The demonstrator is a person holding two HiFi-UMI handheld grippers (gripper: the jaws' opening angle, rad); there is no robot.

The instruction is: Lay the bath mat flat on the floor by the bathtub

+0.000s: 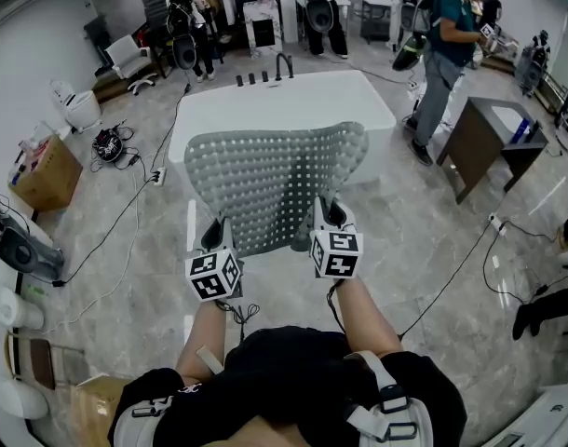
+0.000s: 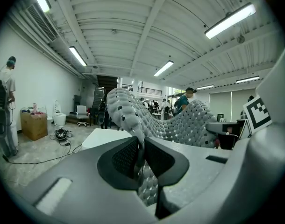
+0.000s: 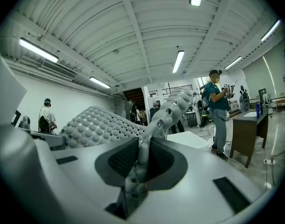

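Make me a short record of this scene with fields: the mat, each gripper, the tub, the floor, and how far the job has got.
mat: grey perforated rubber bath mat, held up in the air, spread between both grippers
left gripper: shut on the mat's near edge, left end
right gripper: shut on the mat's near edge, right end
tub: white rectangular bathtub, just beyond the mat
floor: grey marbled tiles, no mat on them
progress: mat not yet laid down
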